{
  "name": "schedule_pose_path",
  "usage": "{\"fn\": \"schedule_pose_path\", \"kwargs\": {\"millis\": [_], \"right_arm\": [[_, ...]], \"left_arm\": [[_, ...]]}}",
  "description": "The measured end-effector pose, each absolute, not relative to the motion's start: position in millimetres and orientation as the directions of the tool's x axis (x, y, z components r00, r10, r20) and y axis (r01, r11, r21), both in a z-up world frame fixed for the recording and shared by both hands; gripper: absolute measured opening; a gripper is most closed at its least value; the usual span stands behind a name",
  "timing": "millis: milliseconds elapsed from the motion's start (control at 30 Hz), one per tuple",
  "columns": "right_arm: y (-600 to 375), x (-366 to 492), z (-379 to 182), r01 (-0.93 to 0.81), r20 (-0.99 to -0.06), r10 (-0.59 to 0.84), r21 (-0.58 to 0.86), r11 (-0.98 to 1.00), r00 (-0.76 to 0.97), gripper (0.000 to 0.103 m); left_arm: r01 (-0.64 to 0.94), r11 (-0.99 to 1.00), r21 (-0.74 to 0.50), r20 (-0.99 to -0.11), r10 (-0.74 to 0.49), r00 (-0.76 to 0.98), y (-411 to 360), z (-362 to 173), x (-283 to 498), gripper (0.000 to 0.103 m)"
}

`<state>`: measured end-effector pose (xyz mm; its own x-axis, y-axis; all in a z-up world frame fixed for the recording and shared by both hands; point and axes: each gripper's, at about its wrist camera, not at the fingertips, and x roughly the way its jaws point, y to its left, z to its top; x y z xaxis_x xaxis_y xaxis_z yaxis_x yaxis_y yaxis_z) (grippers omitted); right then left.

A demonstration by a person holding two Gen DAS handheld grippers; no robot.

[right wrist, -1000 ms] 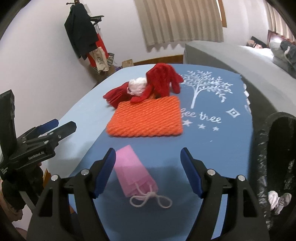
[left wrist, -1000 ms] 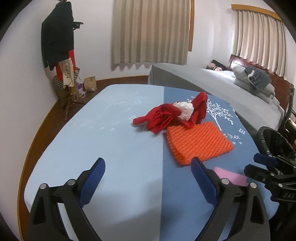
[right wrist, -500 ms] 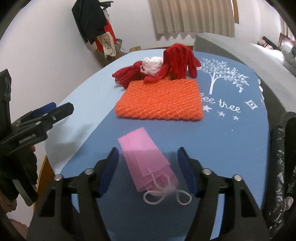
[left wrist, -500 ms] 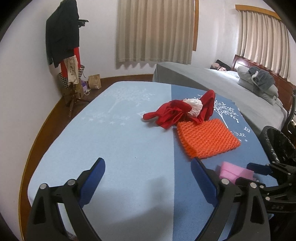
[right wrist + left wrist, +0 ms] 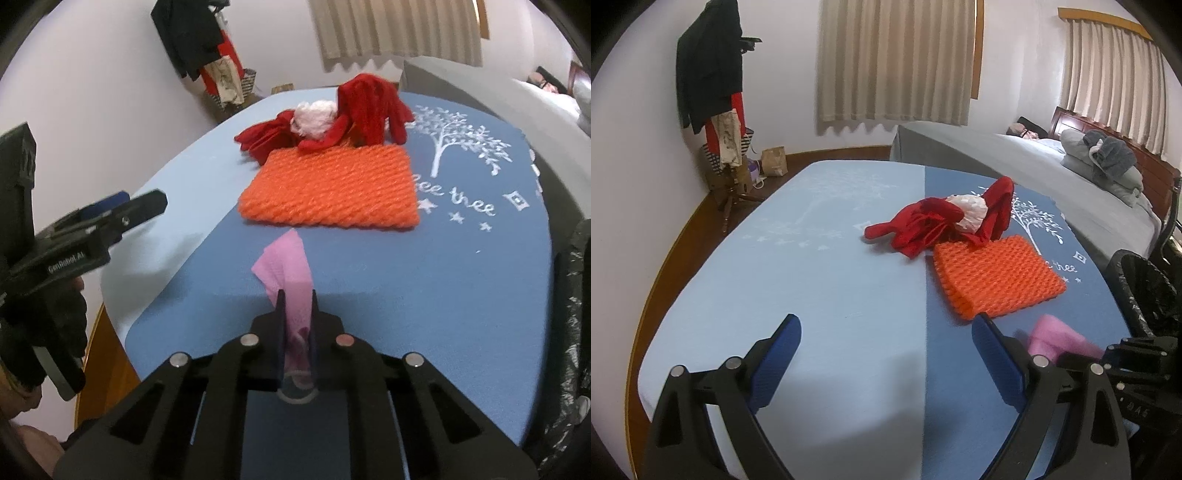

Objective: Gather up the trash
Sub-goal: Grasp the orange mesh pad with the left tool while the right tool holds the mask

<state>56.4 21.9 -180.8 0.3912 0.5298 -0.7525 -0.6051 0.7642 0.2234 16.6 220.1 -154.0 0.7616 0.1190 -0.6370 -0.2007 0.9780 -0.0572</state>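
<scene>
While I hold both tools over the work surface, this is how things lie, biggest first.

Surface: the two-tone blue cloth-covered table point(image 5: 461, 280), printed with a white tree, carries everything.
Bin: the black plastic-lined trash bin point(image 5: 1145, 291) stands just off the table's right edge.
Foam: the flat orange foam mesh pad point(image 5: 332, 188) lies mid-table on the darker blue half.
Cloth: the crumpled red fabric point(image 5: 369, 103) sits at the pad's far edge, wrapped around a wad of white paper point(image 5: 314, 118).
My left gripper point(image 5: 886, 354): its blue-padded fingers point(image 5: 779, 354) stand wide apart above bare light-blue cloth, touching nothing.
My right gripper point(image 5: 295, 306): its fingers are drawn together, pinching the pink folded face mask point(image 5: 288, 266).
Mask: its near end is in my right grip; its free end points toward the orange pad, near it but apart.
</scene>
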Motion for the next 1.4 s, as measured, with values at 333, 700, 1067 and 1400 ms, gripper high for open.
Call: {"fn": "schedule_pose_path", "kwargs": {"millis": [333,700,1067,1400], "right_arm": [[-6,73,-170,-0.523,-0.733,0.494,0.221,0.823,0.468,0.009],[-25,90,-167,-0.470,-0.734,0.446,0.194,0.861,0.513,0.009],[-37,99,-166,-0.426,-0.740,0.416,0.193,0.884,0.528,0.009],[-49,98,-155,-0.384,-0.726,0.392,0.190,0.904,0.564,0.009]], "left_arm": [[-0.128,0.989,-0.073,-0.642,0.051,0.765,198,-155,45,0.082],[-0.075,0.991,-0.108,-0.691,-0.021,0.723,181,-174,89,0.068],[-0.051,0.979,-0.197,-0.738,-0.114,0.666,176,-192,110,0.035],[-0.052,0.985,-0.167,-0.694,-0.080,0.715,172,-165,98,0.007]]}}
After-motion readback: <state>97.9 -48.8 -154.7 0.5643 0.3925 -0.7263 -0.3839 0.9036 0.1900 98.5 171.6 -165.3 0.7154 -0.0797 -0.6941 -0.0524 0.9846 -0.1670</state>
